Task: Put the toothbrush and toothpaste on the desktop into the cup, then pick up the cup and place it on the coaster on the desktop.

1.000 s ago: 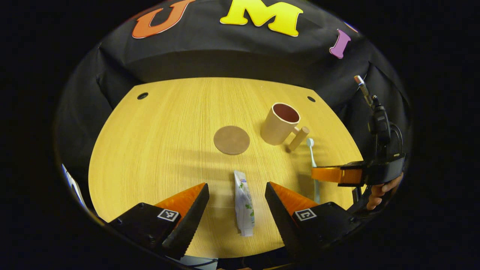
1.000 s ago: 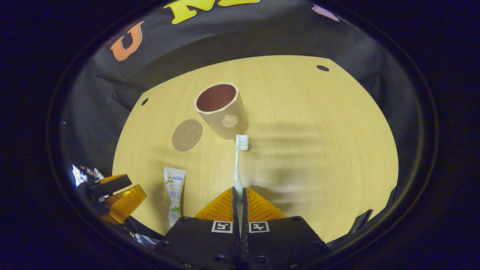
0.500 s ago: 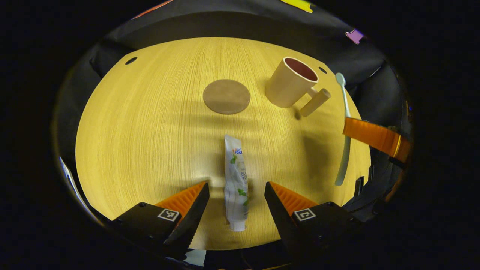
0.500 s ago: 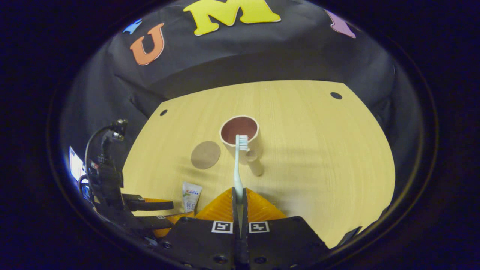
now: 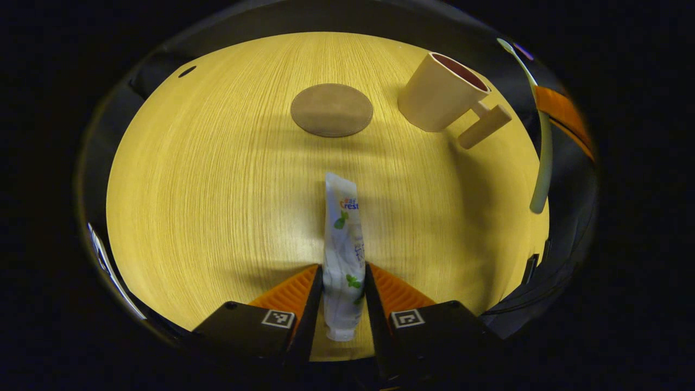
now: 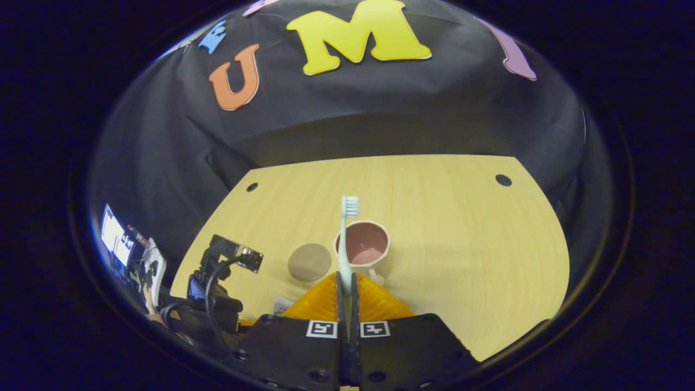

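Observation:
A white toothpaste tube (image 5: 343, 239) lies on the wooden desktop (image 5: 217, 190), and my left gripper (image 5: 342, 267) is shut on its lower half, one finger pressing each side. The beige cup (image 5: 441, 93) stands upright at the far right, its handle (image 5: 485, 126) pointing toward me. A round brown coaster (image 5: 332, 109) lies to the left of the cup. My right gripper (image 6: 346, 276) is shut on the pale toothbrush (image 6: 345, 244), bristles up, held in the air just in front of and above the cup (image 6: 366, 251). The toothbrush (image 5: 543, 157) also hangs at the right edge of the left gripper view.
In the right gripper view the coaster (image 6: 309, 262) lies to the left of the cup. The left gripper's camera mount and cable (image 6: 228, 258) show at lower left, with a lit screen (image 6: 114, 236) beyond. Small round holes (image 6: 503, 180) mark the table's far corners.
My left gripper dropped over the toothpaste and shut on it. My right gripper rose and carried the toothbrush toward the cup, so the cup now sits low, right behind the brush.

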